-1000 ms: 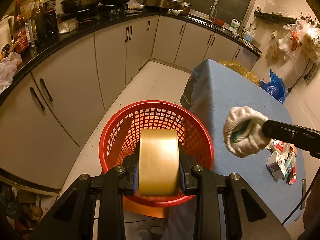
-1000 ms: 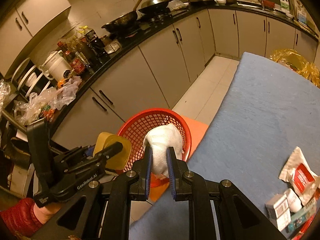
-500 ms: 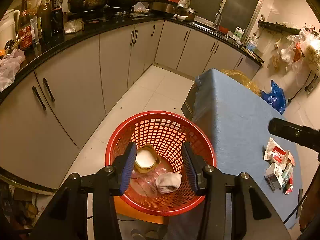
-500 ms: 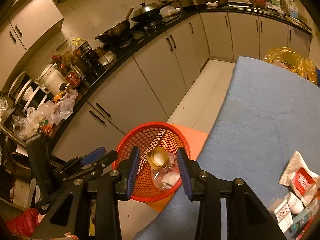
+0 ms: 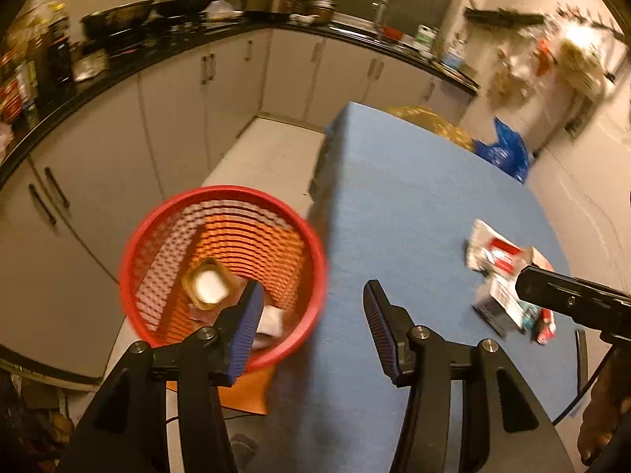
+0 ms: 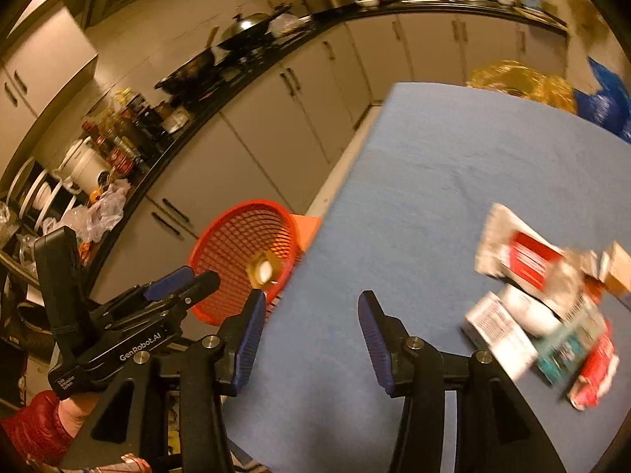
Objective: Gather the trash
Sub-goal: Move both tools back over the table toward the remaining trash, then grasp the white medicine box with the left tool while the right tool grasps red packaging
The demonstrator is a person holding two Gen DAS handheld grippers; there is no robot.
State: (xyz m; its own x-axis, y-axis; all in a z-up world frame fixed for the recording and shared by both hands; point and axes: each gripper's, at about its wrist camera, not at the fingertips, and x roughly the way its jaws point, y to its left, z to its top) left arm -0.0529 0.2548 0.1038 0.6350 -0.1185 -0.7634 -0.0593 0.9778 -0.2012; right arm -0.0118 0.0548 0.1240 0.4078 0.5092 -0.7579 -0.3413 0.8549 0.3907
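Nearest to me, my left tool (image 5: 311, 295) has its jaws spreading apart with nothing between them; its left finger overlaps the near rim of the red basket (image 5: 165, 213), its right finger sits over the blue worktop (image 5: 410, 197). My right tool (image 6: 309, 301) is likewise widening, empty, both fingers over the worktop near its left edge. In the right wrist view my left tool shows as a black body at lower left, gripped by a hand with a red sleeve (image 6: 35, 429).

Beside the worktop's left edge, the red basket stands on an orange mat (image 5: 244, 394) on the floor. Inside it lie 1 yellow tape roll (image 5: 207, 285), seen end-on, and a white cloth item (image 5: 270, 325) against the near wall; other contents are too blurred to name.

On the worktop, at its right side, a pile of trash (image 6: 544, 307) remains: a white-and-red wrapper (image 6: 516, 248), a white carton (image 6: 497, 331), and several more packets I cannot tell apart through blur.

Past the worktop's far end sit a yellow crinkled bag (image 5: 434, 122) and a blue bag (image 5: 503, 153). Farthest, a dark counter runs over pale cabinets (image 5: 221, 90), carrying woks (image 6: 244, 35), bottles (image 6: 126, 126) and a white cooker (image 6: 84, 167).
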